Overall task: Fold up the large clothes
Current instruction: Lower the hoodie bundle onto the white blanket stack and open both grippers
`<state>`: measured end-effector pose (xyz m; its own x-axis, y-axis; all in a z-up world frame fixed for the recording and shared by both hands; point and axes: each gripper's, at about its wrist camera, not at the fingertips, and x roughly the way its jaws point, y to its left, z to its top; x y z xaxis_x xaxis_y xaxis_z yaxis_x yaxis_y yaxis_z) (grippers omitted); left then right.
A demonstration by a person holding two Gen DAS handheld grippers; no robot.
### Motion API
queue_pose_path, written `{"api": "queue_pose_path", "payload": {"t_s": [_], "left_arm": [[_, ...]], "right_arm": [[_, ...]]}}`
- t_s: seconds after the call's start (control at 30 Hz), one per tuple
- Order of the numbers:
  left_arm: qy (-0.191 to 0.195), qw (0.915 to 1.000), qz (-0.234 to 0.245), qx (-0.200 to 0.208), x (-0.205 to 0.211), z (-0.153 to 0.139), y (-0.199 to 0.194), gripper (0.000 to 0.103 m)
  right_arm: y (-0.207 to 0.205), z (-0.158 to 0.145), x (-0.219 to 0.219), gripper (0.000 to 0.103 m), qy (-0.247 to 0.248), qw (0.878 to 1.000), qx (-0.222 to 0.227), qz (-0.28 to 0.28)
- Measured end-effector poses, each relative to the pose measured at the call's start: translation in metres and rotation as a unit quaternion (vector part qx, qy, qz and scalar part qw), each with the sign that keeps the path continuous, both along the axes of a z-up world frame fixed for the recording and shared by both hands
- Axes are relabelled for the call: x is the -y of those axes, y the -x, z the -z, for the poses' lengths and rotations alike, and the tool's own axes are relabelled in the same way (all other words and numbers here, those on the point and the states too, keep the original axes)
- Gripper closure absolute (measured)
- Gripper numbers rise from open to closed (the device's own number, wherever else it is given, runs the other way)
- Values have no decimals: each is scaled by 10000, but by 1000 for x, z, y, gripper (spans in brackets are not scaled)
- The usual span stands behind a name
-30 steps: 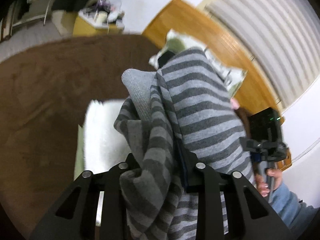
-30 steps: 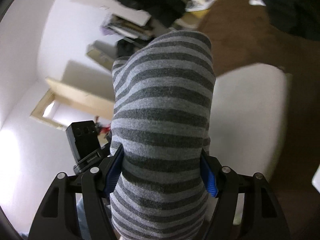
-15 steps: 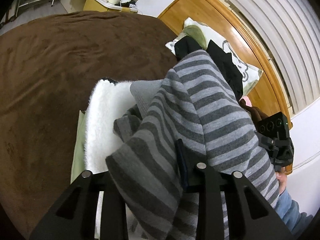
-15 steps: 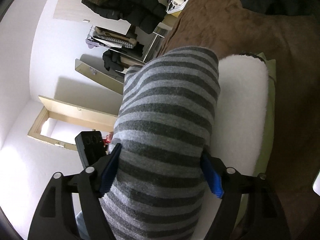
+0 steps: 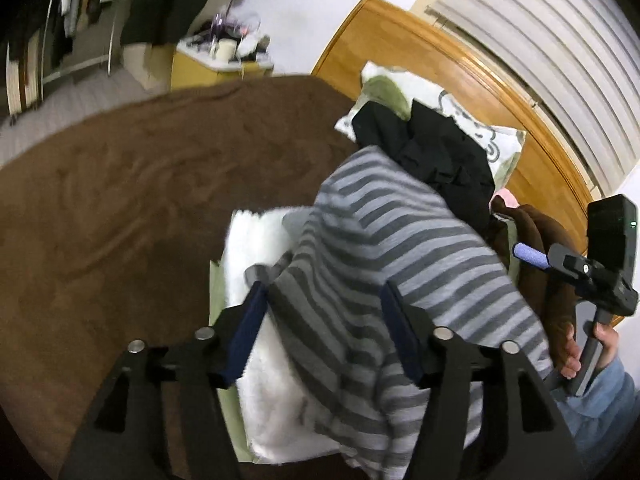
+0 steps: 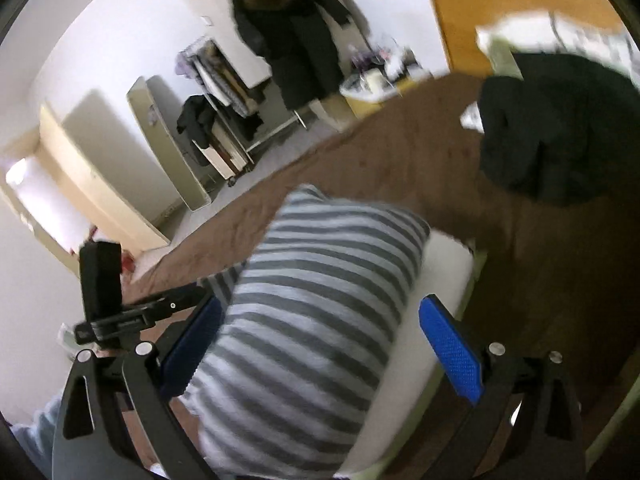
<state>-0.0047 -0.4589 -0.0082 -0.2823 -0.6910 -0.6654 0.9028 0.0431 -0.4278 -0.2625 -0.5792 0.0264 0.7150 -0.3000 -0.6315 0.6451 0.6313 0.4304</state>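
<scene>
A folded grey striped garment [image 5: 400, 240] lies on a white fluffy folded piece [image 5: 256, 240] on the brown bedspread [image 5: 120, 200]. My left gripper [image 5: 323, 288] has its jaws opening; the striped cloth still lies between them, and the left pad stands clear of it. In the right wrist view the same striped garment [image 6: 320, 300] sits between the jaws of my right gripper [image 6: 322, 303], which are opening wide. Its blue right pad [image 6: 448, 352] is well clear of the cloth, over the white piece [image 6: 440, 272]. The right gripper also shows at the left view's right edge.
A black garment [image 5: 440, 152] lies over a patterned pillow [image 5: 468, 116] by the wooden headboard [image 5: 420, 52]. A cluttered yellow bedside table [image 5: 216, 64] and a clothes rack [image 6: 224, 92] stand beyond the bed. A hand [image 5: 600, 340] with a blue sleeve holds the right gripper's handle.
Both grippers' jaws have spread and let go of the striped garment, which has sunk onto the white piece. The right gripper has rolled and lifted back.
</scene>
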Motion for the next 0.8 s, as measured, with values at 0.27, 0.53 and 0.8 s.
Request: {"api": "queue_pose_path", "payload": {"t_s": [0.27,0.53,0.8], "left_arm": [[511,9981,22,352,-11,-35,46,32],[129,9998,103,-99,-4,13,57,23],[-67,9995,-68,-312,-9,48,47,22]], "right_arm": [[-29,1,-31,5,489,9969,-477,-380],[-30,33,-40,5,565,9921,-1059,-350],[-33,47,-40,5,661,9896,-1227,-346]]}}
